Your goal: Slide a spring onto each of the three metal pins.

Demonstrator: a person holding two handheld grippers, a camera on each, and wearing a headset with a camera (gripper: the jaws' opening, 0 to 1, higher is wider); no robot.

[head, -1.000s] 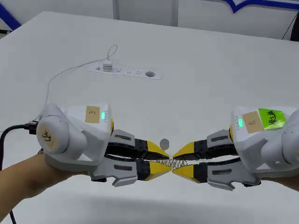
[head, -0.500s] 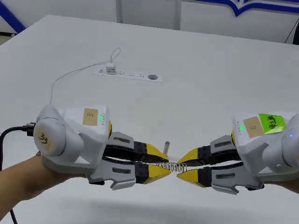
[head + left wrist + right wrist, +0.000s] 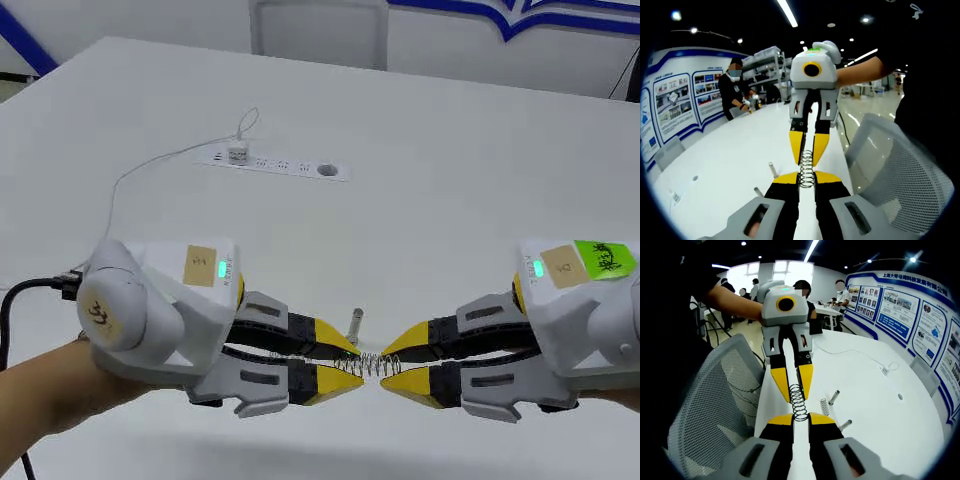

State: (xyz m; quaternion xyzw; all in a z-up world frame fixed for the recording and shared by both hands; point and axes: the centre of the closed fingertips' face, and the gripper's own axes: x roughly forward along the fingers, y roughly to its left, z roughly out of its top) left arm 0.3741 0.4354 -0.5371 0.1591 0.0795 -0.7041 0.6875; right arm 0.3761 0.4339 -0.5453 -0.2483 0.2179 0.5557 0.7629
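A thin wire spring [image 3: 370, 363] hangs level between my two grippers, just above the white table [image 3: 450, 200]. My left gripper [image 3: 355, 360] is shut on its left end and my right gripper [image 3: 387, 362] is shut on its right end. In the left gripper view the spring [image 3: 806, 167] runs from my left gripper [image 3: 806, 179] up to the right gripper [image 3: 808, 152]. A metal pin [image 3: 354, 325] stands upright just behind the tips. Two pins [image 3: 833, 397] [image 3: 845, 425] show in the right gripper view, with another spring [image 3: 824, 406] beside them.
A white power strip [image 3: 270, 162] with a plugged charger and a thin cable lies farther back on the table. A grey mesh chair [image 3: 715, 390] stands off the table's near edge. People stand at benches in the background.
Both grippers still hold the spring, and the tips have drawn slightly apart. The head camera has shifted, so the pin behind now shows its side instead of its top.
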